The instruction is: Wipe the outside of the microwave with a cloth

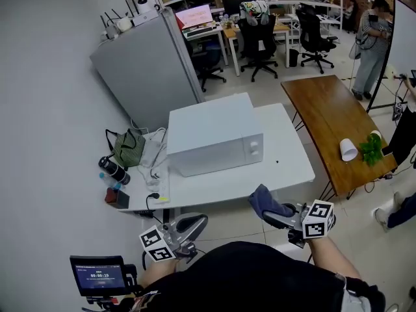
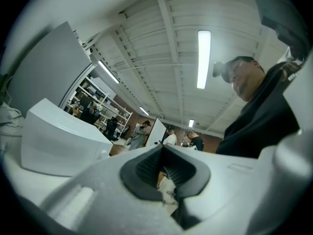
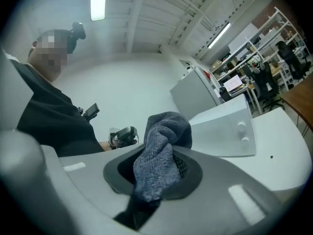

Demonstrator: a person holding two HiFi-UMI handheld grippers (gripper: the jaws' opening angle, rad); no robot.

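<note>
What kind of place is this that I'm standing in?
Most likely an open-plan office or lab workspace: black office chairs and a monitor at the back, a grey partition, and the microwave sitting on a plain white table rather than a kitchen counter.

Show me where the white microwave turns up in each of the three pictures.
Head view: microwave at centre, on the white table.
Left gripper view: microwave at the left.
Right gripper view: microwave right of centre, beyond the cloth, knobs showing.
Shared landmark: the grey partition behind it, seen in all three.
</note>
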